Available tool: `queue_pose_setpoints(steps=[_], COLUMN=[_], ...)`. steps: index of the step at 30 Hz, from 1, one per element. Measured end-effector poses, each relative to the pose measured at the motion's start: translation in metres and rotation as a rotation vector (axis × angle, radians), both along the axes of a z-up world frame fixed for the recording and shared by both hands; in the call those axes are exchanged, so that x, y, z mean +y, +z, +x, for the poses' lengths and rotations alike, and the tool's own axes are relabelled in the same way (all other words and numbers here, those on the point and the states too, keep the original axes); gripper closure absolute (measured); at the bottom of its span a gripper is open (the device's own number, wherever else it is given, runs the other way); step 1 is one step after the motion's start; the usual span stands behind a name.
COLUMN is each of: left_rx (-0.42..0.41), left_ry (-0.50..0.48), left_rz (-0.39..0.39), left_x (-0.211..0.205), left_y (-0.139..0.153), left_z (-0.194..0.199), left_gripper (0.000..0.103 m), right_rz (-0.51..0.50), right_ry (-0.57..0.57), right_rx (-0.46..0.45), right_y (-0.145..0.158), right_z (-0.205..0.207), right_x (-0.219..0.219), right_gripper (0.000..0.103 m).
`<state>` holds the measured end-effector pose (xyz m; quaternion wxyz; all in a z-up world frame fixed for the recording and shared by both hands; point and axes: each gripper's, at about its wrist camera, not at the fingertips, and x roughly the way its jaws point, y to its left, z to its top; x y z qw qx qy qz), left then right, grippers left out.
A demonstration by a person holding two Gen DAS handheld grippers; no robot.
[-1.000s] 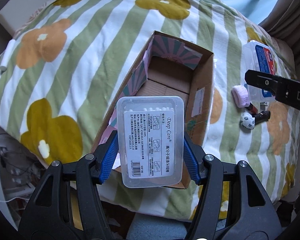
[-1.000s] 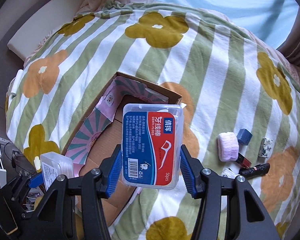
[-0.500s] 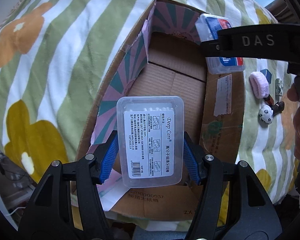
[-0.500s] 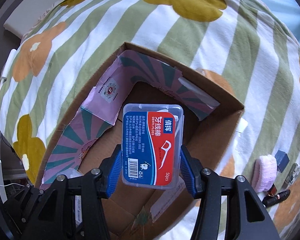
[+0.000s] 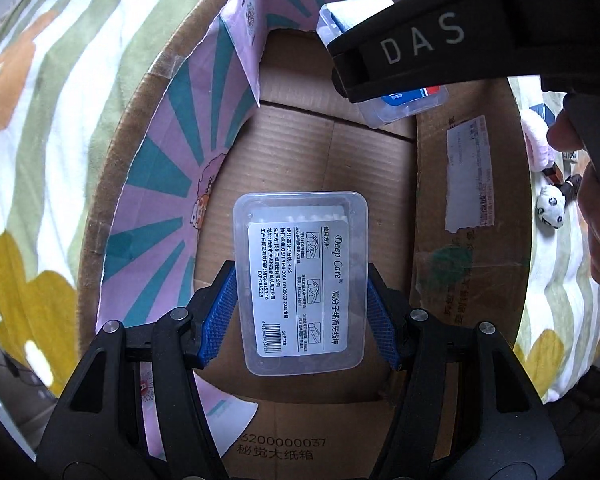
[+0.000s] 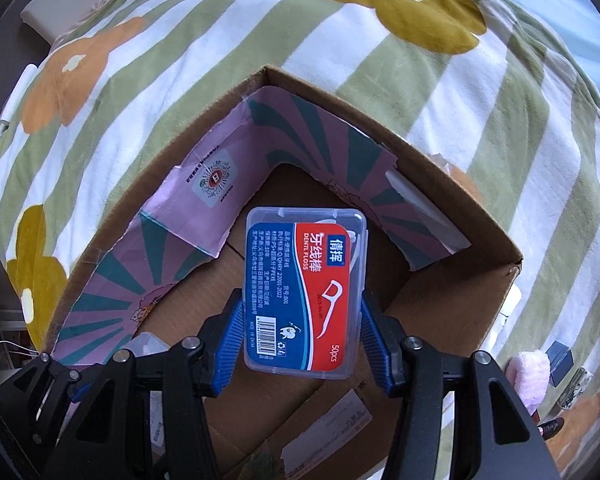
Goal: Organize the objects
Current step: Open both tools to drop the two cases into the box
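Left wrist: left gripper [image 5: 301, 314] clamps clear floss box [image 5: 301, 276] (inside carton [image 5: 471, 280]).

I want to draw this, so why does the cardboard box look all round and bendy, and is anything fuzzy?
Left wrist view: the fisheye lens bows the cardboard box edges into curves; the clear floss box label stays sharp. Right wrist view: same bending, strongest near the picture's edges; the blue and red floss box is crisp, with daylight on the blanket.

Right gripper [image 6: 301, 322] jaws opening
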<state>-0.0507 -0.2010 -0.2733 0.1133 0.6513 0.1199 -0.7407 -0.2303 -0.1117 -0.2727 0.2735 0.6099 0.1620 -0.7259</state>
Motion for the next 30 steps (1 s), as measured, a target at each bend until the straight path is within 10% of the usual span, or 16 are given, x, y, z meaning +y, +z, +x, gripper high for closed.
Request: queue_pose_setpoints(steps=[3, 5, 30], left_rx=[0.03, 0.072, 0.177], left_ry=[-0.013, -0.021, 0.029], left_rz=[-0.047, -0.047, -0.066], left_x=[0.004, 0.008, 0.003], left_y=[0.011, 0.021, 0.079], left_z=[-0.001, 0.0, 0.019], left_gripper=[0.027, 0.001, 0.0], right_rz=[-0.034, -0.071, -0.069], right_ry=[-0.013, -0.018, -0.03], right_rx=[0.012, 0.03, 0.121], right_y=[0.005, 0.01, 0.094], right_z=[0.001, 0.002, 0.029], right_x=[0.003, 0.006, 0.027], right_gripper=[0.002, 0.001, 0.001])
